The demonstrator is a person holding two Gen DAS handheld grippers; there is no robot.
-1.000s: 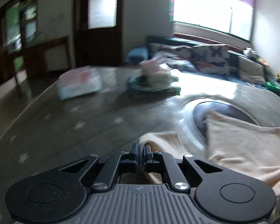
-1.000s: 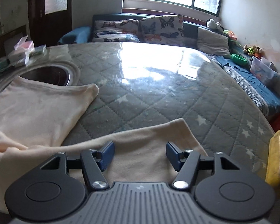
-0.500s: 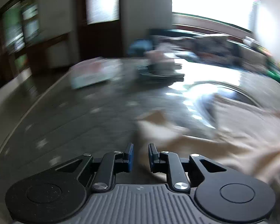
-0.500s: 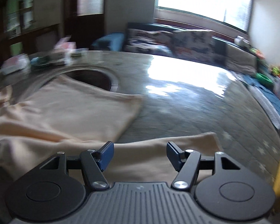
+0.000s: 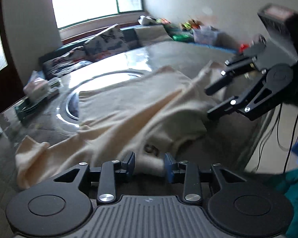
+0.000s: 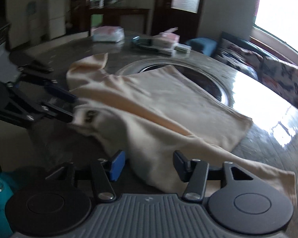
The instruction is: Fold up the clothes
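Observation:
A cream shirt [image 5: 133, 99] lies rumpled on the round quilted table [image 5: 168, 51]; it also shows in the right wrist view [image 6: 168, 107]. My left gripper [image 5: 149, 163] is open, its fingers on either side of the shirt's collar with a size tag. It also shows in the right wrist view [image 6: 72, 107] at the left. My right gripper [image 6: 147, 163] is open, with a bunched part of the shirt between its fingers. It also shows in the left wrist view [image 5: 207, 101] at the right edge of the shirt.
A round metal-rimmed recess [image 6: 188, 73] sits in the table's middle, partly under the shirt. Tissue packs and boxes [image 6: 164, 41] stand at the far side. A sofa with cushions [image 5: 109, 43] runs under the window. Cables [image 5: 280, 130] hang at the right.
My left gripper let go of the sleeve, opened and swung right to the collar. My right gripper turned left toward the shirt's middle and stays open. The shirt is more bunched.

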